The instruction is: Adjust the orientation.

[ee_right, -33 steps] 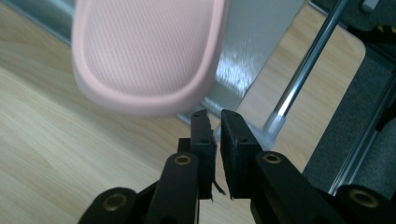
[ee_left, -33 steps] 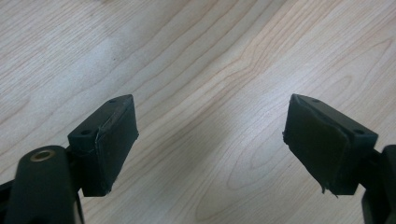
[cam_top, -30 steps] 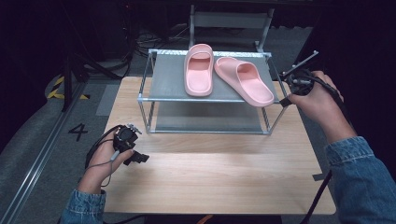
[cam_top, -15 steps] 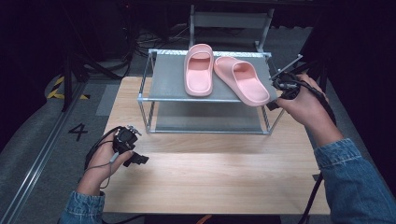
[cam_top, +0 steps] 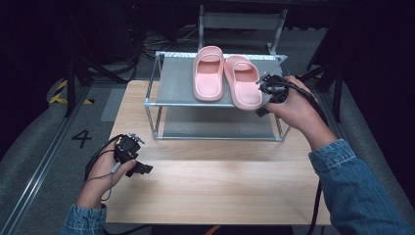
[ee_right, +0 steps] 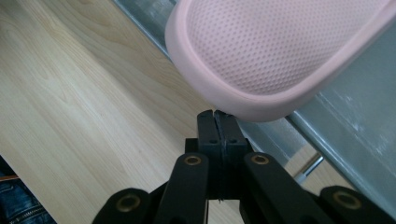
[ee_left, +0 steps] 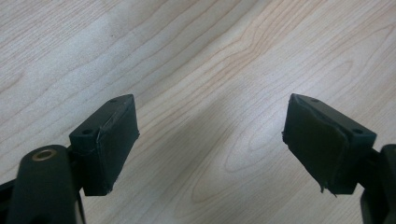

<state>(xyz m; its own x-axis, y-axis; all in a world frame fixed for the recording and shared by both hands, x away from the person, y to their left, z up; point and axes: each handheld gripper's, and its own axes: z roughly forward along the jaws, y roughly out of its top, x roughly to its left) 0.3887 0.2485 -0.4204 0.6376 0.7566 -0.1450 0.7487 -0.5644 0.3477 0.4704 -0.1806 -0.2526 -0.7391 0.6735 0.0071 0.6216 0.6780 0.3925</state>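
Observation:
Two pink slippers lie side by side on the grey top of a metal rack [cam_top: 175, 84]: the left slipper [cam_top: 209, 73] and the right slipper [cam_top: 243, 81], whose heel overhangs the front rail. My right gripper [cam_top: 260, 110] is shut with nothing between its jaws. In the right gripper view its tips [ee_right: 218, 115] sit right under the rim of that slipper's heel [ee_right: 280, 51]; I cannot tell whether they touch. My left gripper [cam_top: 141, 169] rests low over the wooden table [cam_top: 220, 191] at the front left, open [ee_left: 210, 140] and with nothing in it.
The rack has a lower shelf [cam_top: 215, 128] and thin metal legs [cam_top: 155, 125] standing on the table's far half. A grey chair-like frame [cam_top: 240, 22] stands behind the rack. Dark floor with a painted 4 [cam_top: 81, 138] lies left of the table.
My right hand has moved left to the right slipper's heel. That slipper's heel has swung left, so it now lies nearly parallel to the other. The left hand has stayed put.

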